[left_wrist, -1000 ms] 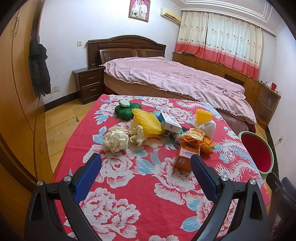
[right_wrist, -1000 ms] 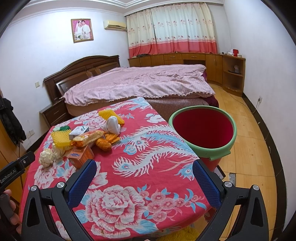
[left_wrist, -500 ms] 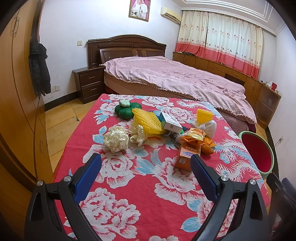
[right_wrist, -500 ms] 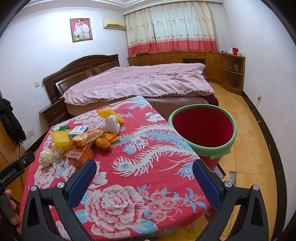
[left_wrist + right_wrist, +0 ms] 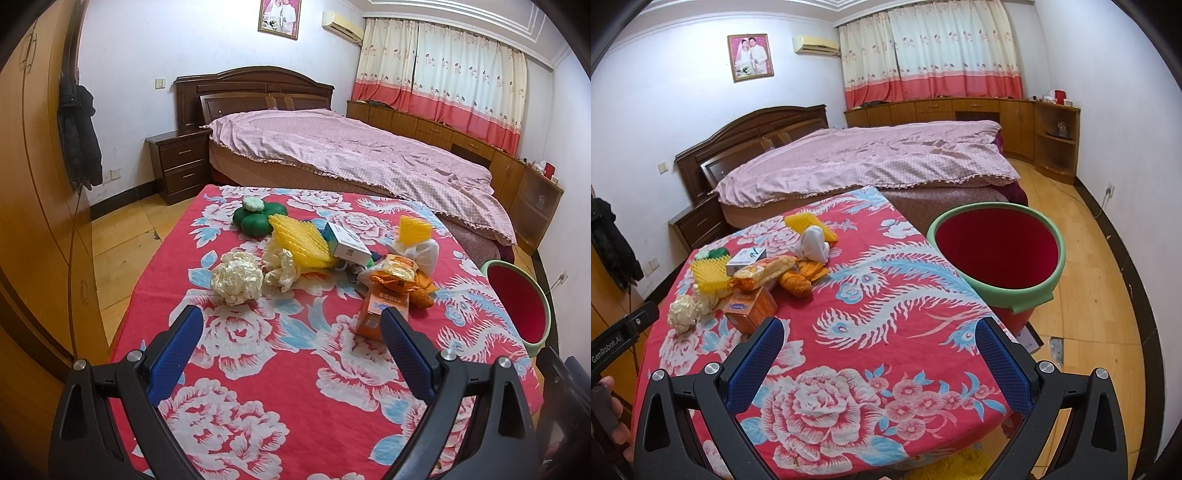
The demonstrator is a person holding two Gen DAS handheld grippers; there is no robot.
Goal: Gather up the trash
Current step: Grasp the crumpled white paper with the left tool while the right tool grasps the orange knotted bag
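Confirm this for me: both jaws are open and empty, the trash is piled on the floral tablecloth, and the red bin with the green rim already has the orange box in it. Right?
Not quite. The orange box is not in the red bin; it lies on the floral tablecloth with the other trash, and the right wrist view shows nothing in the visible part of the bin. The rest holds: left gripper and right gripper have open, empty jaws.

- A home bedroom: a bed (image 5: 354,155) with a pink cover and dark wooden headboard (image 5: 255,92).
- A nightstand (image 5: 179,164) beside it, a framed portrait (image 5: 750,56), curtains (image 5: 931,48) and a wardrobe (image 5: 33,192).
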